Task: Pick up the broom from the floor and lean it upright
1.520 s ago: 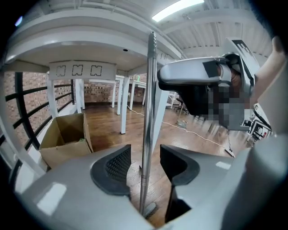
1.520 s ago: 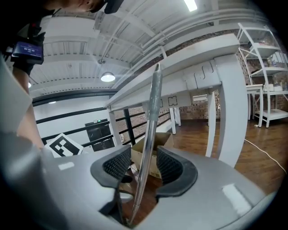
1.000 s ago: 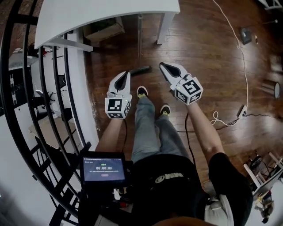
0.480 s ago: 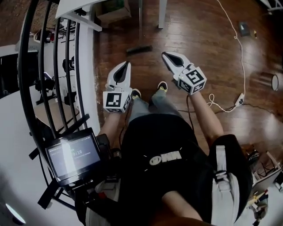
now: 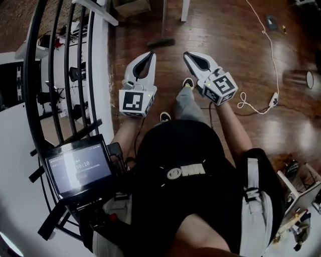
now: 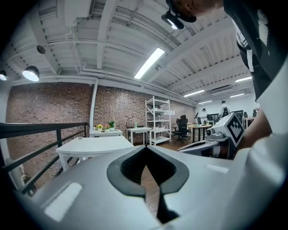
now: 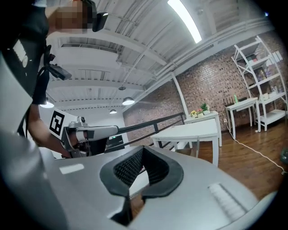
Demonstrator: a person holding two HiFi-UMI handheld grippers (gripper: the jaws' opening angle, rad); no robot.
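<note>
The broom stands on the wooden floor at the top of the head view, its dark head [image 5: 160, 43] down and its thin handle [image 5: 164, 17] rising toward the white table. My left gripper [image 5: 150, 54] and right gripper [image 5: 187, 55] hover side by side in front of me, both short of the broom and apart from it. Both are shut with nothing between the jaws. In the left gripper view the left gripper [image 6: 148, 179] is closed and empty, with the right gripper [image 6: 220, 137] beside it. The right gripper [image 7: 134, 191] is likewise closed and empty.
A black metal railing [image 5: 65, 75] runs along the left. A white table leg [image 5: 185, 10] and a cardboard box [image 5: 131, 6] stand behind the broom. A white cable with a power strip [image 5: 273, 100] lies on the floor at right. A screen [image 5: 77, 168] hangs at my left hip.
Both grippers rose and moved forward together, still shut and empty. The person straightened up, so the broom and table slid toward the top of the head view.
</note>
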